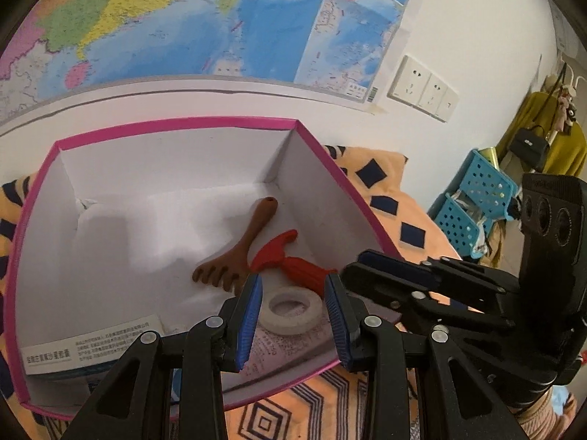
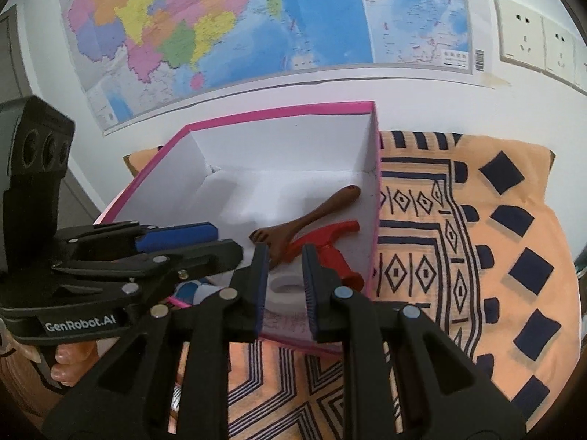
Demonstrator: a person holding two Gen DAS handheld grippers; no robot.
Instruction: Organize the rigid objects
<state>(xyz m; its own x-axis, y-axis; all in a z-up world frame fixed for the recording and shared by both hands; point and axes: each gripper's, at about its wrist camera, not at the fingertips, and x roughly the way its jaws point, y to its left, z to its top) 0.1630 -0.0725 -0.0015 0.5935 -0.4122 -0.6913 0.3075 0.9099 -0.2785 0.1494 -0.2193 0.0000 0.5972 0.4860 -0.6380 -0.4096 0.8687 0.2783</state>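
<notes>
Left gripper [image 1: 293, 319], lower centre of its view: fingers parted, empty, poised over the box's near wall. Right gripper [image 2: 282, 286], lower centre: narrower gap, empty, likewise at the near wall. Box [image 1: 36, 220], pink-rimmed, white inside, mid-frame on the orange cloth [image 2: 477, 256]. Contents, right half: tape ring [image 1: 291, 310] nearest; red handle [image 1: 293, 264] behind, touching it; brown rake [image 1: 238, 249] beyond, alongside. Step judged: items stowed; lift grippers straight up, avoiding the rim. Far: map [image 1: 183, 18], sockets [image 1: 422, 88]; blue basket [image 1: 473, 198] right, well apart
</notes>
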